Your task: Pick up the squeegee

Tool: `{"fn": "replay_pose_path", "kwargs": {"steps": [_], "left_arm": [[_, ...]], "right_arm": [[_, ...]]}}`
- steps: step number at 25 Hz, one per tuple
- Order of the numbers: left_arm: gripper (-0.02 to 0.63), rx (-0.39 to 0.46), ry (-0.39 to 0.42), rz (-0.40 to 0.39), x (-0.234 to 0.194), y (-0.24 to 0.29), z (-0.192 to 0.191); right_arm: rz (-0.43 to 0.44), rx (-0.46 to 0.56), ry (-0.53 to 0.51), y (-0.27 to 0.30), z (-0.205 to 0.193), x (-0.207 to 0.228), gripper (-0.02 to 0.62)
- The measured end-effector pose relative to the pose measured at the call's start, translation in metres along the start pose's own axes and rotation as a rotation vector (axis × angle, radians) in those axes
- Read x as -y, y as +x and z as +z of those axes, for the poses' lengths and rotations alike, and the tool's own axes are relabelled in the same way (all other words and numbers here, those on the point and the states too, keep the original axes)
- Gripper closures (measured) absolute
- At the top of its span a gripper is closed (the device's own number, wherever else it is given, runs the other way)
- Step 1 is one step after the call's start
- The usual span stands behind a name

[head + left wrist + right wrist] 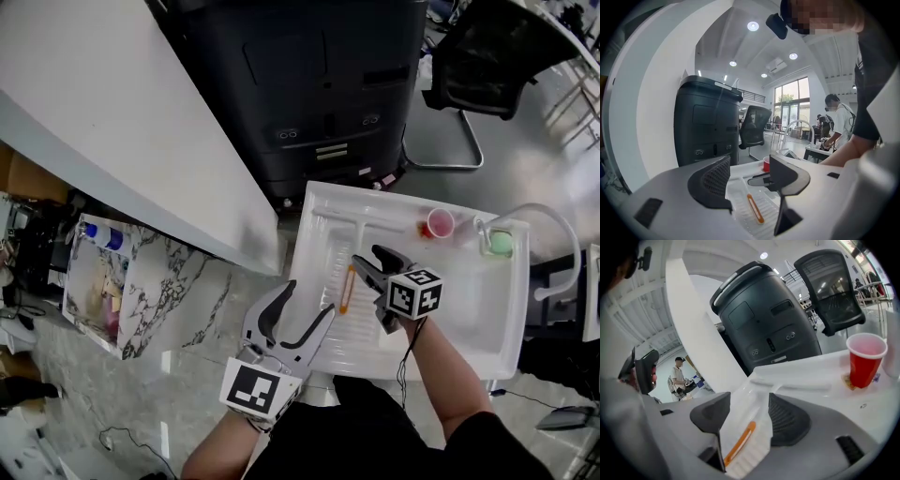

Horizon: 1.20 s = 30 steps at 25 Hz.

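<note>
The squeegee, with an orange strip along its handle (pixel 347 289), lies in the white ribbed tray (pixel 469 319), its blade end toward the far wall. My right gripper (pixel 370 258) hovers open just right of the handle; in the right gripper view the orange handle (pixel 740 441) shows low between the spread jaws, not touched. My left gripper (pixel 307 300) is open at the tray's near left edge with nothing in it. The left gripper view shows the handle (pixel 755 208) below and the right gripper's jaw beyond it.
A red cup (pixel 440 223) and a green cup (pixel 501 243) stand at the tray's far right, by a curved white faucet (pixel 548 220). A black bin (pixel 319 84) and an office chair (pixel 487 52) stand behind. A white tabletop (pixel 122 122) runs along the left.
</note>
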<state>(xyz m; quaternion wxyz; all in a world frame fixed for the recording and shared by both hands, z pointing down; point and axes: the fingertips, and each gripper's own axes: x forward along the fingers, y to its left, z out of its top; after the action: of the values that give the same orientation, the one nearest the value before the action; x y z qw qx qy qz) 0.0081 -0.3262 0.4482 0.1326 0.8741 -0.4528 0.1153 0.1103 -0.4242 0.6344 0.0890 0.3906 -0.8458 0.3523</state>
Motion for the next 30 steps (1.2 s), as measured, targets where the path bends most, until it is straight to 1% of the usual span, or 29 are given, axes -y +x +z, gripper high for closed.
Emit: {"fn": "replay_pose_path", "kwargs": {"steps": [4,8,13,17,20,22,24,26,27,28,30], "left_arm": [[0.339,-0.012,-0.010,0.015,-0.006,0.000,-0.005],[0.339,-0.022,-0.017,0.030,-0.011,0.000,-0.009],[0.339,-0.040,-0.026,0.040,-0.015,0.000,-0.015],[0.337,-0.020,-0.025,0.054,-0.021,0.000,-0.016],[0.337,-0.059,-0.045,0.058,-0.022,-0.003,-0.023],[0.337,-0.056,-0.048,0.062,-0.025,-0.003,-0.024],[0.337,-0.028,-0.040,0.069,-0.028,-0.003,-0.021],[0.337,0.002,-0.037,0.077,-0.031,-0.002,-0.019],[0.337,0.017,-0.036,0.079,-0.032,-0.002,-0.018],[0.337,0.021,-0.038,0.079,-0.032,-0.002,-0.018],[0.337,0.001,-0.054,0.081,-0.033,-0.003,-0.023]], "right_arm": [[0.000,-0.050,0.065,0.015,-0.018,0.013,0.337],[0.003,-0.075,0.129,0.026,-0.028,0.023,0.336],[0.033,-0.112,0.174,0.038,-0.039,0.024,0.337],[0.046,-0.136,0.207,0.050,-0.047,0.024,0.337],[0.060,-0.152,0.237,0.055,-0.052,0.024,0.340],[0.076,-0.159,0.250,0.058,-0.053,0.021,0.375],[0.081,-0.172,0.252,0.060,-0.056,0.021,0.408],[0.094,-0.183,0.256,0.062,-0.058,0.019,0.417],[0.103,-0.184,0.260,0.063,-0.058,0.017,0.436],[0.111,-0.182,0.264,0.064,-0.057,0.016,0.451],[0.126,-0.175,0.271,0.065,-0.054,0.013,0.481]]}}
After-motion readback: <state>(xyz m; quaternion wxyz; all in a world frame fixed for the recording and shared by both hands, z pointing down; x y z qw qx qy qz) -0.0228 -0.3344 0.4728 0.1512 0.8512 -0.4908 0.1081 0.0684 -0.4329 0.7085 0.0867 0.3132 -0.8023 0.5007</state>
